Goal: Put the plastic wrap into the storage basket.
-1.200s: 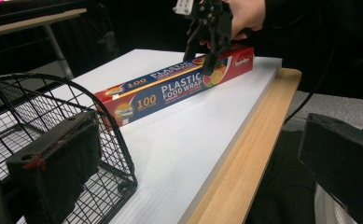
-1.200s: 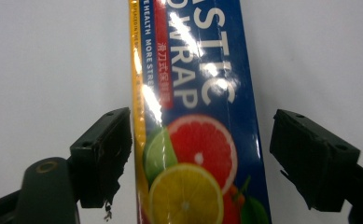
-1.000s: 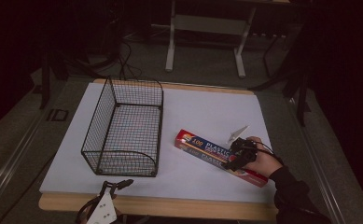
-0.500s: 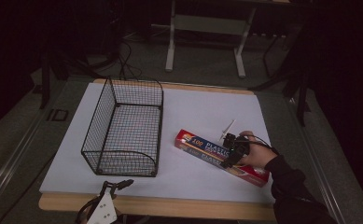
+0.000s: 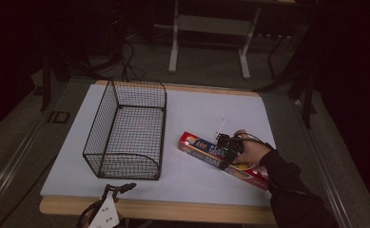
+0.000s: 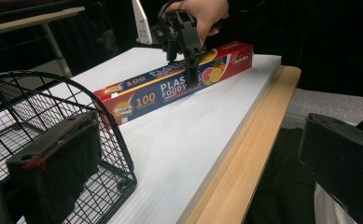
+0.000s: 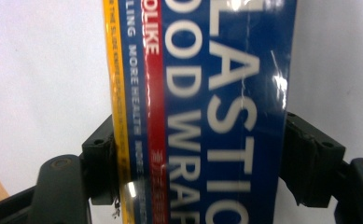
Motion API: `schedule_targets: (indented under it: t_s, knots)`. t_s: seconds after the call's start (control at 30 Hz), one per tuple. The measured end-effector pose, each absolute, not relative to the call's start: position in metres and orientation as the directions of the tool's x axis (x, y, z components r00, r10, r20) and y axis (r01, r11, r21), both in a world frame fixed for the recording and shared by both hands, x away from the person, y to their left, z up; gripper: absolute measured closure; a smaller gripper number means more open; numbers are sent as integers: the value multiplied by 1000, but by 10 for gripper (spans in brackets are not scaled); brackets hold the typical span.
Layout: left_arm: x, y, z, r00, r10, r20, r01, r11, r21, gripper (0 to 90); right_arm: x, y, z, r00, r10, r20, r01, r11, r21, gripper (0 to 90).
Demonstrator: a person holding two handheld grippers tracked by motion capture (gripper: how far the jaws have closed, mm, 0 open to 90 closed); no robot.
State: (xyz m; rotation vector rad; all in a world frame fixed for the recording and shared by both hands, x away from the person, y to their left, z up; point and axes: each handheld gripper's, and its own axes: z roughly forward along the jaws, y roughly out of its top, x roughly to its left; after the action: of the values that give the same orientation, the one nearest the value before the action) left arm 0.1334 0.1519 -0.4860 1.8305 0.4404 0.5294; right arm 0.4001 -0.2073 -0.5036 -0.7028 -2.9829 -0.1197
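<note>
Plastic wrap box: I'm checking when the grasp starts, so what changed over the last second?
The right gripper slid left along the plastic wrap box and its jaws have been closing; they now clamp both long sides. The box, wire basket and left gripper stayed put.

Boxes: we count one long blue and red cardboard plastic-wrap box lying on the board.
Baskets: we count one black wire basket, open at the top.
Boards: we see one white sheet over one wooden tabletop.
Grippers: we count two black two-jaw grippers, right gripper and left gripper.
</note>
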Motion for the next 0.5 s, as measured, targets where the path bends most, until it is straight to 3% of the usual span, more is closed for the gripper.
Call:
schedule_targets:
  t_s: [0.3, 0.5]
  knots:
    - [133, 152, -486, 831, 539, 139, 39, -306, 951, 0, 402, -196, -505, -917, 390, 81, 392, 920, 15, 392]
    - [134, 152, -486, 831, 539, 138, 41, -306, 951, 0, 404, -198, -502, -916, 398, 48, 399, 917, 18, 396]
